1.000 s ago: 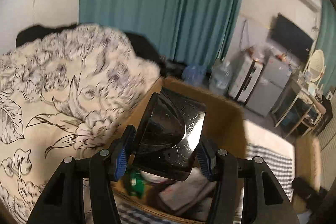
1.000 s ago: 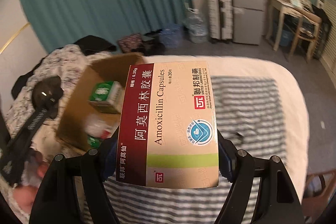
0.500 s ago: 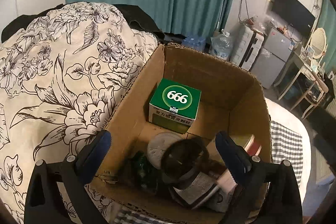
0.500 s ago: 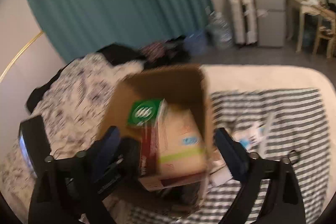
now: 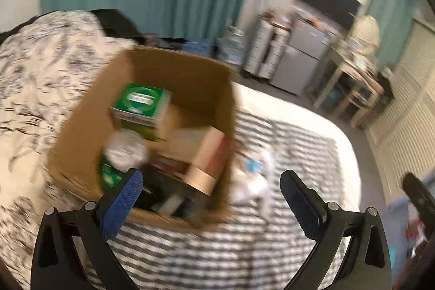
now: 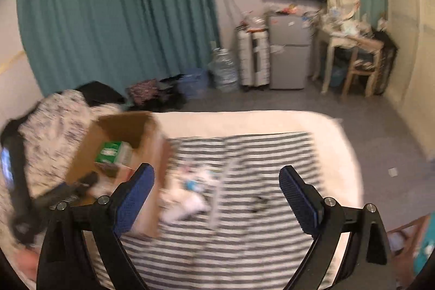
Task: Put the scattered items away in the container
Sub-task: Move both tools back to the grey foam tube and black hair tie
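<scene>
A: Our left gripper (image 5: 208,190) stands wide apart and empty; our right gripper (image 6: 216,186) too.

B: The cardboard box (image 5: 81,127) already holds the green carton (image 5: 140,106) and medicine box (image 5: 202,154). Small packets (image 6: 187,195) on the striped blanket (image 6: 258,235) are left.

Hovering wide open over the striped blanket (image 5: 244,243), with nothing between the 2 fingers (image 5: 122,204) of the left gripper (image 5: 209,189). Sitting just ahead on the bed, an open cardboard box (image 5: 84,124), blurred. Lying inside it: a green carton (image 5: 140,106) toward the back, a beige-and-maroon medicine box (image 5: 202,154) leaning at the right wall, a whitish round thing (image 5: 126,151), dark items at the front too smeared to name. Resting just right of the box, white packets (image 5: 252,175). Bunching at left, a floral quilt (image 5: 32,89).
</scene>
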{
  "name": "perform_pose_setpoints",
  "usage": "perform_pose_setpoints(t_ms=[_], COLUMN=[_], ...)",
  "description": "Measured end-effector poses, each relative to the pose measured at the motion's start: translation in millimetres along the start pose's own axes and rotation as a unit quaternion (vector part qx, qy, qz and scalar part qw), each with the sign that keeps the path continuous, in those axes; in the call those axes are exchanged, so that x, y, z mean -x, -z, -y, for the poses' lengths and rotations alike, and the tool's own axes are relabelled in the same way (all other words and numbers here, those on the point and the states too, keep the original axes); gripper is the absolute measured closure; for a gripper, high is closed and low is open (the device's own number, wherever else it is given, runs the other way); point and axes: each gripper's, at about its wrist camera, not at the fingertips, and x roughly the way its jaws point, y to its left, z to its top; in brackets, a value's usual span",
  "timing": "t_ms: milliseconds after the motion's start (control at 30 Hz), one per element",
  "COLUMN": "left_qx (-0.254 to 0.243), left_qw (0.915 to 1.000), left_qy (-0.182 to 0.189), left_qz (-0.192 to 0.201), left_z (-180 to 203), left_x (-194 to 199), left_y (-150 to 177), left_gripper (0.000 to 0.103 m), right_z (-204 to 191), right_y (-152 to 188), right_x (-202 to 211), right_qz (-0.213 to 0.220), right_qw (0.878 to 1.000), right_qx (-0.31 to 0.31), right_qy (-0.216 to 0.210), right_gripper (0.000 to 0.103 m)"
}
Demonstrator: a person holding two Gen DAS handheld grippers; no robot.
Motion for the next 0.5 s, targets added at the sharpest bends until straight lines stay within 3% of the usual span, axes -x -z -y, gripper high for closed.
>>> perform_pose_setpoints(t_ms=[100,200,333,500], left_qx=[-0.034,-0.085,-0.148,-0.135], left_qw=[0.9992,0.9954,0.9888,0.9896], left_qy=[0.021,0.041,0.011,0.009], left_qz=[-0.005,-0.015,-0.017,-0.050], left_z=[37,72,98,103], left_x=[-4,-18,-50,-93], left_y=[29,58,86,99], left_gripper=[0.000,0.000,0.000,0.000], right_z=[33,56,68,73], right_y=[19,23,21,38], right_x=[-2,-16,-37,-68], right_qz=[-0.005,-0.018,-0.031,-0.059], right_qw=[0.999,0.999,0.999,0.998], right_qx=[-0.010,-0.027,-0.033,-0.023], right_qy=[0.036,0.029,0.010,-0.008], right_gripper=[0.009,0.009,0.009,0.009])
